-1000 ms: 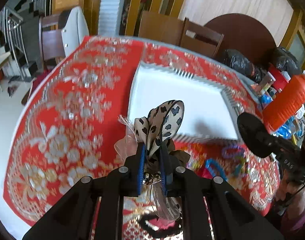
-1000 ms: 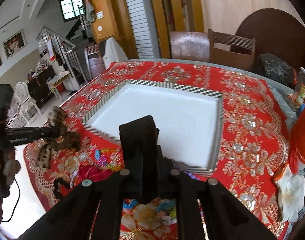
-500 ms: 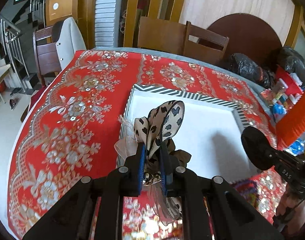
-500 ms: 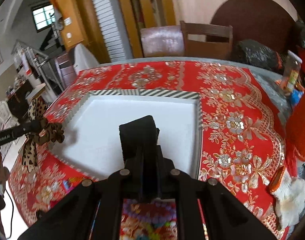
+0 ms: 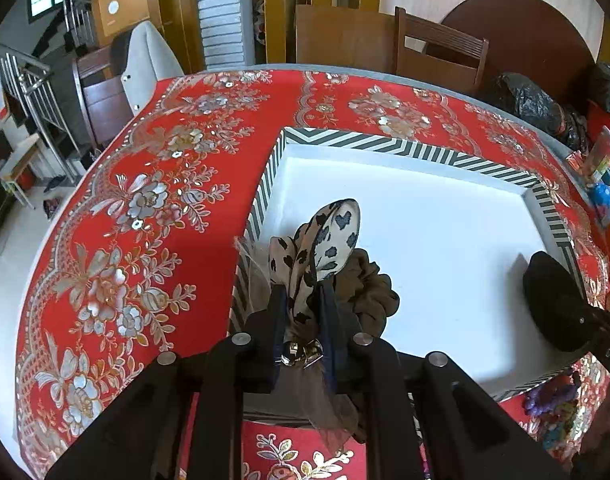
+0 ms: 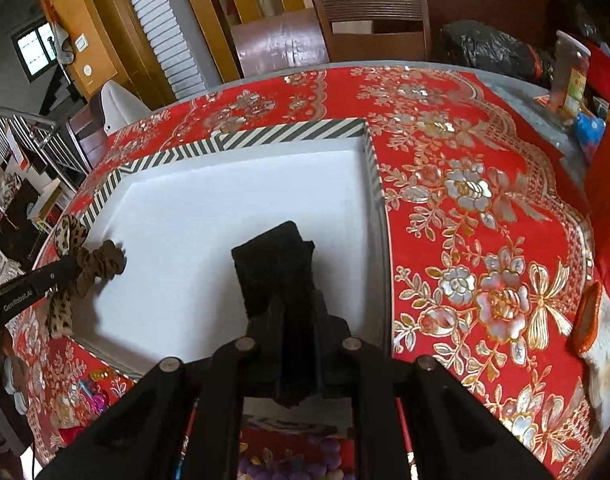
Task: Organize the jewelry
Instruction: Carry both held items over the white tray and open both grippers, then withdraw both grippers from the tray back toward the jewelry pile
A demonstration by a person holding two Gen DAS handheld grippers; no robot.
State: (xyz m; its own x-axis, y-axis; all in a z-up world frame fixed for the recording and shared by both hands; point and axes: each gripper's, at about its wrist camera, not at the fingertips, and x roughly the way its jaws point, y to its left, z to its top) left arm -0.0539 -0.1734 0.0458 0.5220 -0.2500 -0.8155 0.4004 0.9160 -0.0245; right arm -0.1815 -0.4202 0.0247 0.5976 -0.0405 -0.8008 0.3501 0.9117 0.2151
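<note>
So, left wrist view first. Far left of the frame is 1 grey chair (image 5: 153, 56) tucked at the edge of the round table with the red floral tablecloth (image 5: 145, 200). Moving right, 1 white tray with a black-and-white striped rim (image 5: 385, 146) fills the middle. At bottom centre the left gripper (image 5: 301, 292) sits over the tray's lower left corner with 1 leopard-print bow scrunchie (image 5: 325, 236) between its 2 fingers; the jaws are easing apart, but the pads look like they're touching the fabric on both sides. The brown ruffled part bulges out just right of the fingers, and a small gold charm and a sheer ribbon tail hang below. At the right edge, 1 black hair band (image 5: 553, 300) pokes in over the tray's lower right corner, carried by the other gripper. Above it, 1 black plastic bag (image 5: 525, 96) lies on the table's far edge, and 1 wooden chair (image 5: 441, 52) stands behind the table.

Right wrist view: the scrunchie shows at the left edge, over the tray's left rim. In the centre, the right gripper (image 6: 297, 312) has the black band standing up between its 2 fingers above the tray's white floor; these jaws are opening too, with the band apparently touching them. Lower left, some colourful trinkets (image 6: 93, 392) lie on the cloth, too blurry to count.
</note>
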